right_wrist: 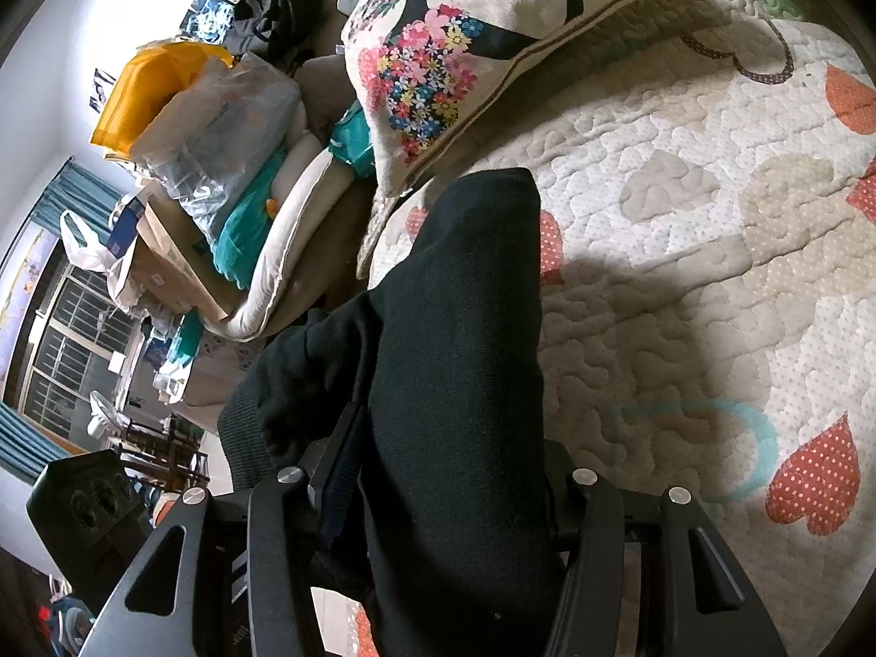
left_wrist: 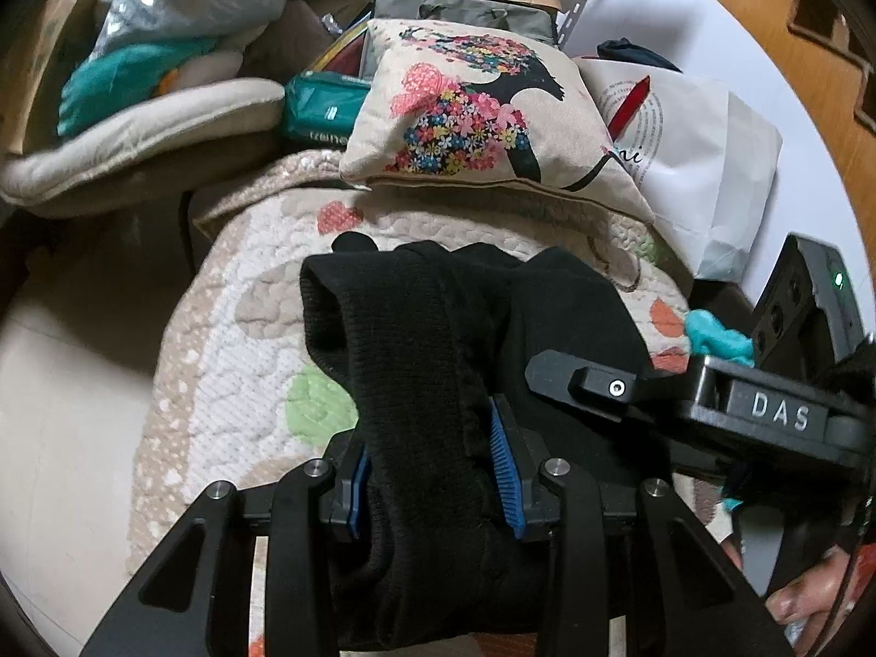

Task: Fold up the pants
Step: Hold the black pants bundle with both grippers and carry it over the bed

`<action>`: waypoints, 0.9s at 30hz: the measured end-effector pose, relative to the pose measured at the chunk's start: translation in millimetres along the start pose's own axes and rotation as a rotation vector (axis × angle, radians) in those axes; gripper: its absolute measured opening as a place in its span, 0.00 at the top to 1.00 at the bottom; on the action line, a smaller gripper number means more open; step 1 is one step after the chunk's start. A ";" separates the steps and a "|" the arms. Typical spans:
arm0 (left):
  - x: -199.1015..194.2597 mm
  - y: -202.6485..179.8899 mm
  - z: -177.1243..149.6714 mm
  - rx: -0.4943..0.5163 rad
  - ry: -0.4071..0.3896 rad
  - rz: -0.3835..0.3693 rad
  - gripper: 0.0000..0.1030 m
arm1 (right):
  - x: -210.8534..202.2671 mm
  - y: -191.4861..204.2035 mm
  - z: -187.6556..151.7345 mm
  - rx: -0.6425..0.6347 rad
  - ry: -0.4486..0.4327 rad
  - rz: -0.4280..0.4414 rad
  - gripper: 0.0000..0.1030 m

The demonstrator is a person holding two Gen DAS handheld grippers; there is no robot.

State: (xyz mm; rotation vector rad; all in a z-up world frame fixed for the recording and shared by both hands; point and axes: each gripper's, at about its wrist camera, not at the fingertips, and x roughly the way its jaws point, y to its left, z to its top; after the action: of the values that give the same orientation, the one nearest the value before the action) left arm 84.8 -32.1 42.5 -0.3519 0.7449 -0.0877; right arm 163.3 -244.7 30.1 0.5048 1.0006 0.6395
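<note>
The black knit pants (left_wrist: 438, 361) are bunched and held above the quilted bed cover (left_wrist: 230, 328). My left gripper (left_wrist: 432, 471) is shut on a thick fold of the pants, blue pads (left_wrist: 503, 471) pressing each side. My right gripper (left_wrist: 597, 383) comes in from the right next to it, holding the same bundle. In the right wrist view the pants (right_wrist: 460, 372) run forward between the fingers of my right gripper (right_wrist: 454, 498), which is shut on them; the far end droops toward the quilt (right_wrist: 684, 252).
A flowered cushion (left_wrist: 482, 115) lies at the far end of the quilt, also in the right wrist view (right_wrist: 438, 55). A white paper bag (left_wrist: 706, 164) is at right. Piled bags, bedding and boxes (right_wrist: 219, 164) stand left of the bed.
</note>
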 end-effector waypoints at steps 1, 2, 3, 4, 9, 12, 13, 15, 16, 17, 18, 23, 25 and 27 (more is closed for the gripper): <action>0.3 2.3 0.5 -0.020 0.008 -0.018 0.65 | -0.7 0.2 -0.2 0.000 0.004 -0.004 0.45; 0.6 3.9 0.7 -0.035 0.015 -0.033 0.65 | -2.1 0.6 0.4 -0.002 0.010 -0.010 0.45; 0.5 5.5 0.6 -0.049 0.021 -0.049 0.65 | -3.3 1.0 0.6 -0.002 0.015 -0.015 0.45; 0.5 6.5 0.6 -0.059 0.027 -0.064 0.65 | -5.1 0.8 1.6 -0.001 0.023 -0.022 0.45; 3.3 6.5 -2.7 -0.080 0.058 -0.105 0.65 | -5.7 -1.8 5.9 0.002 0.071 -0.052 0.45; 9.0 4.2 -1.5 -0.079 0.099 -0.108 0.65 | -5.8 0.8 7.6 -0.035 0.089 -0.096 0.45; 11.0 4.4 0.9 -0.088 0.112 -0.113 0.65 | -5.9 2.0 8.0 -0.043 0.091 -0.105 0.45; 15.3 6.3 7.3 -0.114 0.128 -0.118 0.65 | -6.9 2.8 9.2 -0.057 0.088 -0.110 0.45; 18.2 8.1 11.0 -0.130 0.131 -0.122 0.65 | -7.3 2.9 9.0 -0.059 0.085 -0.109 0.45; 20.8 9.8 13.7 -0.139 0.132 -0.121 0.65 | -7.7 1.4 9.7 -0.058 0.077 -0.103 0.45; 25.2 11.2 16.6 -0.146 0.135 -0.112 0.65 | -7.8 -1.0 10.1 -0.051 0.069 -0.090 0.45; 37.6 16.4 18.9 -0.153 0.137 -0.094 0.65 | -0.9 -10.9 10.0 -0.032 0.064 -0.058 0.45; 41.6 17.8 16.7 -0.142 0.133 -0.086 0.65 | 3.6 -13.0 11.6 -0.031 0.067 -0.056 0.45; 43.6 18.7 16.1 -0.134 0.133 -0.082 0.65 | 6.4 -14.7 13.5 -0.028 0.070 -0.054 0.45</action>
State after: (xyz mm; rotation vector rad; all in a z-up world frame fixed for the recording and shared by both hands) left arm 126.9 -18.8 18.7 -0.5080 0.8705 -0.1404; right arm 181.5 -252.0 22.8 0.4321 1.0670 0.6257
